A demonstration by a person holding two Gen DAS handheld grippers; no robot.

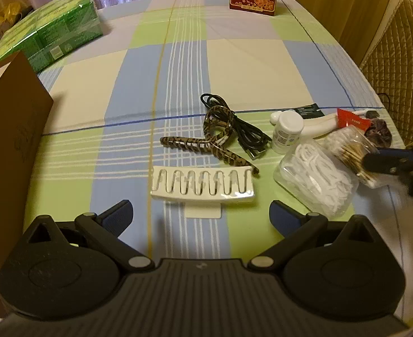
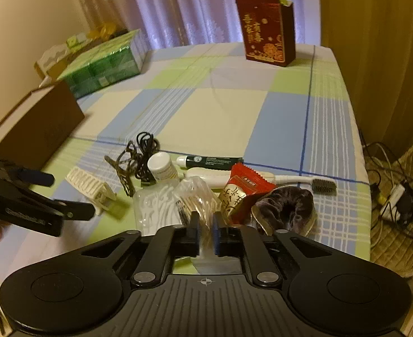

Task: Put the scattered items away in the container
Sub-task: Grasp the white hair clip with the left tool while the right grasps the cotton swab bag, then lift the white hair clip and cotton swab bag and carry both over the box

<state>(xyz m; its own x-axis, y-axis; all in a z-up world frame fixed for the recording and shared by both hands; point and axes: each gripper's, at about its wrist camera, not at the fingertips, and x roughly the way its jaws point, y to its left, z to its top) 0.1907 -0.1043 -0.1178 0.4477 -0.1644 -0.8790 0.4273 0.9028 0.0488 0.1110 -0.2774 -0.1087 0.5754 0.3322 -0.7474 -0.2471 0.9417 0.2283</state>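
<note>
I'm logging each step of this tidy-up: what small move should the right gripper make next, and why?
Probably lift. The right gripper looks closed on the clear bag of cotton swabs, which lies against the bag of white floss picks and the red snack packet. Raising it straight up first should free it from that pile before carrying it to the brown cardboard box on the left.

- A table under a checked cloth [image 1: 234, 64] of blue, green and cream fills the room's middle.
- Pale lilac curtains [image 2: 178, 5] hang behind.
- A quilted chair [image 1: 400, 64] stands at right.
- Warm, dim light.
</note>
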